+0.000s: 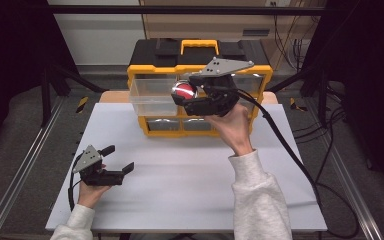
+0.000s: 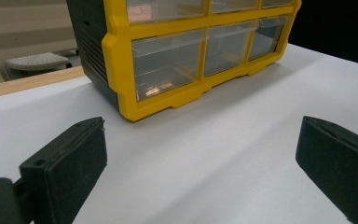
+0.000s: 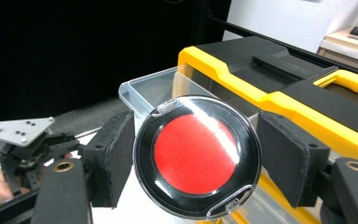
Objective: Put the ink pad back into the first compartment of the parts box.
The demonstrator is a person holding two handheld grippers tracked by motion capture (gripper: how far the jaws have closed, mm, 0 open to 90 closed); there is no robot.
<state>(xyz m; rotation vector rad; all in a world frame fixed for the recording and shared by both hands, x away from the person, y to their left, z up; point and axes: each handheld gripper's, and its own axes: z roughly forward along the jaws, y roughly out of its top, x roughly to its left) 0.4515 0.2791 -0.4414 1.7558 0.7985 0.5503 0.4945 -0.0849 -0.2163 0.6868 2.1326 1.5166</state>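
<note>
High view: right tongs (image 1: 184, 95) were clamped on round red disc w/ black rim (image 1: 184, 91), held up off the tabletop (image 1: 180, 175) right at the pulled-out clear drawer (image 1: 150, 95) of the yellow/black organizer (image 1: 200, 55). Right gripper view: disc (image 3: 197, 156) sat between both pads, face toward cam, drawer (image 3: 154, 88) behind it. Left tongs (image 1: 117, 159) were apart, nothing between, resting low on tabletop near left edge, well apart from organizer.
</note>
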